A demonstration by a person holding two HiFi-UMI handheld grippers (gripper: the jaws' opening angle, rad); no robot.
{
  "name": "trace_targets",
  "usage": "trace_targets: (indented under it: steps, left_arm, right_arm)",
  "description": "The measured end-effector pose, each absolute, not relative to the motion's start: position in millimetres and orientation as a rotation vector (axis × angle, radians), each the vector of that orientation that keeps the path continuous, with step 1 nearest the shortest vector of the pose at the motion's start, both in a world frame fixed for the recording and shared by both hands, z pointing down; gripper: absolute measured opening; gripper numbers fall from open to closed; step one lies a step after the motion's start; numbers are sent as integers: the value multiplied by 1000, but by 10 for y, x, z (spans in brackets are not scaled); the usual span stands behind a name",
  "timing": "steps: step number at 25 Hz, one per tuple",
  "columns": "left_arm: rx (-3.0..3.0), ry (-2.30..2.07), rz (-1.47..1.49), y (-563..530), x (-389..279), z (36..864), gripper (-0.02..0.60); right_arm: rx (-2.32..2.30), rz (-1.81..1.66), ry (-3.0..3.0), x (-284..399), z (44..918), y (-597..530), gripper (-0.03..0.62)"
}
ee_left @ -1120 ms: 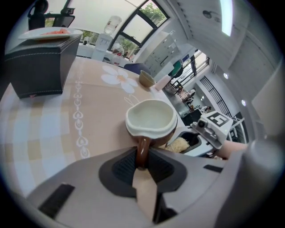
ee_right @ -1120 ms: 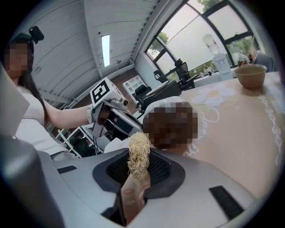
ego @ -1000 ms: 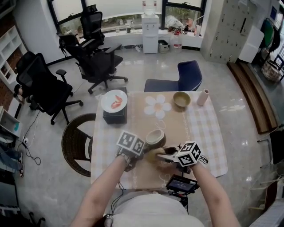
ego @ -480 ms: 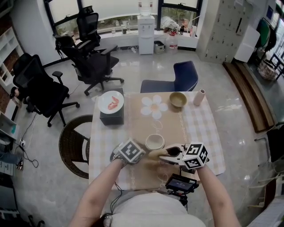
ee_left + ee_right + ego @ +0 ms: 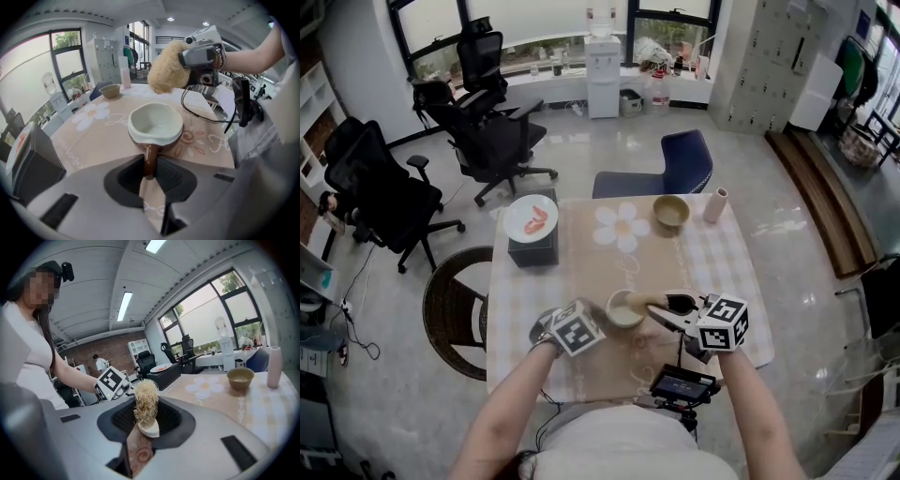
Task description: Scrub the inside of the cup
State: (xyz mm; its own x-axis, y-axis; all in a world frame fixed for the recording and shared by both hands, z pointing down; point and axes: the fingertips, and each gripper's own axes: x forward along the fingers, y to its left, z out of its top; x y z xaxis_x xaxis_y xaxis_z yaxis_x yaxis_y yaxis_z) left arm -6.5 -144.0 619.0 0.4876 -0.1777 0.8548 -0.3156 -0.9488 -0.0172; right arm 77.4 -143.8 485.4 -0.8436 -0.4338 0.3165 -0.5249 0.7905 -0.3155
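A white-lined brown cup (image 5: 623, 309) stands upright on the tan table runner (image 5: 609, 262). My left gripper (image 5: 598, 321) is shut on its brown handle (image 5: 150, 158), and the white bowl of the cup (image 5: 155, 123) opens upward just past the jaws. My right gripper (image 5: 664, 306) is shut on a straw-coloured fibre scrubber (image 5: 641, 301). The scrubber (image 5: 167, 70) hangs in the air above the cup's far rim, apart from it. In the right gripper view the scrubber (image 5: 146, 405) sticks up between the jaws of the right gripper (image 5: 146, 422), and the left gripper's marker cube (image 5: 111, 380) shows behind it.
At the table's far side stand an olive bowl (image 5: 671, 211) and a pink bottle (image 5: 714, 204). A plate (image 5: 531, 218) with red food rests on a black box at the left corner. A black device (image 5: 680, 384) with a cable sits at the near edge. Chairs surround the table.
The cup has rolled from tilted to upright in the left gripper. The right gripper has lifted the scrubber from beside the cup to above its rim.
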Motion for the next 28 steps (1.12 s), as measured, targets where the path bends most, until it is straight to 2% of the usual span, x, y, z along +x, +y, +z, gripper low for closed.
trace_targets:
  steps: [14,21,25,28]
  left_arm:
    - [2629,-474,1455,-1432,-83,6206,65]
    - [2677,-527,1366,-1451,-73,6063,224]
    - [2765,-632,1283,-1520,-106,5857,249]
    - [2883,-747,1057,-1589,-63,5484,249]
  right_arm:
    - [893,416,-2730,741,4697,-1583,98]
    - [948,385,-2724,772,4649,-1615,100]
    - [1057,392,-2692,843,4650,-1702,100]
    - [1101,368,-2677,841,4610,-1740,100]
